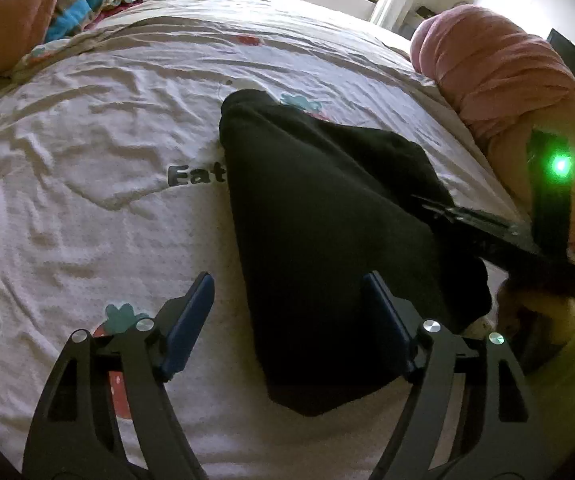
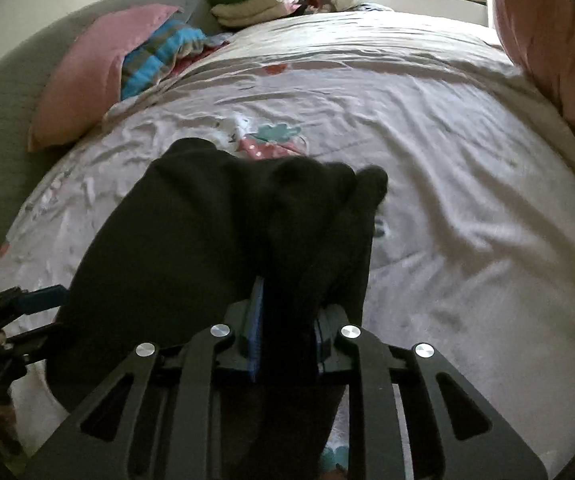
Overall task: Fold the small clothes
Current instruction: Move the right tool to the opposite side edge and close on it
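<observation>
At the far left of the bed lie a pink pillow [image 2: 87, 76] and a blue-and-grey striped blanket [image 2: 159, 56], with a stack of folded clothes [image 2: 255, 0] behind them, all well apart from the work. On the wrinkled white bed sheet with a strawberry print [image 1: 87, 140] the dark letters "Eat" [image 1: 197, 175] can be read just beside the cloth; whatever follows is hidden under it. The left hand-held gripper [image 1: 287, 312] hovers with its blue-padded jaws spread wide, holding nothing, one pad on either side of the near end of the small black soft-fabric garment [image 1: 319, 220], which lies along the middle of the bed, partly doubled over. The garment looks light, limp and thick like a knit or fleece, so it will probably sag and bunch wherever it is unsupported; corners and a folded edge seem the best places to pinch. To the right, the right hand-held gripper [image 2: 287, 332] has its jaws closed on a bunched edge of the garment, lifting that side. A rolled pink quilt [image 1: 499, 80] lines the bed's right edge.
</observation>
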`<state>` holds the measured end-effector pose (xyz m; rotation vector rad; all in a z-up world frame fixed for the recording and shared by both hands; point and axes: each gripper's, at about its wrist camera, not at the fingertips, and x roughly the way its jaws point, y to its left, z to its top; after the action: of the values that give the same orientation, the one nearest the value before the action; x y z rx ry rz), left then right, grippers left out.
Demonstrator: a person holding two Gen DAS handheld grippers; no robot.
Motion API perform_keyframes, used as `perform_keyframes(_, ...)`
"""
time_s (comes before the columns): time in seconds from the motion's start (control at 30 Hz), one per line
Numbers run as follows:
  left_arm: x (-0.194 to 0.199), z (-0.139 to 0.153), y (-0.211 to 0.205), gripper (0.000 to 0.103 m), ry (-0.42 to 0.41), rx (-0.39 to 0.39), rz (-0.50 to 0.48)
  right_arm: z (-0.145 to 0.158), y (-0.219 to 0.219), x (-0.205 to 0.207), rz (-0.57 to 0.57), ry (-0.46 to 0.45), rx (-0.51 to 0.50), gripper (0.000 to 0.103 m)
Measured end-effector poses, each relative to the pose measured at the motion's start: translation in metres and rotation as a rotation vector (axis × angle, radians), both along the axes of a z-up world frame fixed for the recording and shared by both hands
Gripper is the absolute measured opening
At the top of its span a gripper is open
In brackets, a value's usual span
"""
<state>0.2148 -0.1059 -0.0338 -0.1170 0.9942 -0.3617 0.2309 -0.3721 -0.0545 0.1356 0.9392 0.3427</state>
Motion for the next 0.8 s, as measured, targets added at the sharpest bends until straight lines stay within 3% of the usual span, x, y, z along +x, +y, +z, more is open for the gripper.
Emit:
perform_keyframes(0.4,-0.004,-0.005,0.007,0.072,0.009,-0.002,0.017,0.017,-0.016,-0.033,-0.055,0.011,0.131,0.058)
perform_keyframes(0.8,-0.020,-0.008,0.015,0.076,0.006,-0.022,0.030,0.036,-0.037,-0.082,-0.101,-0.032,0.299,0.062)
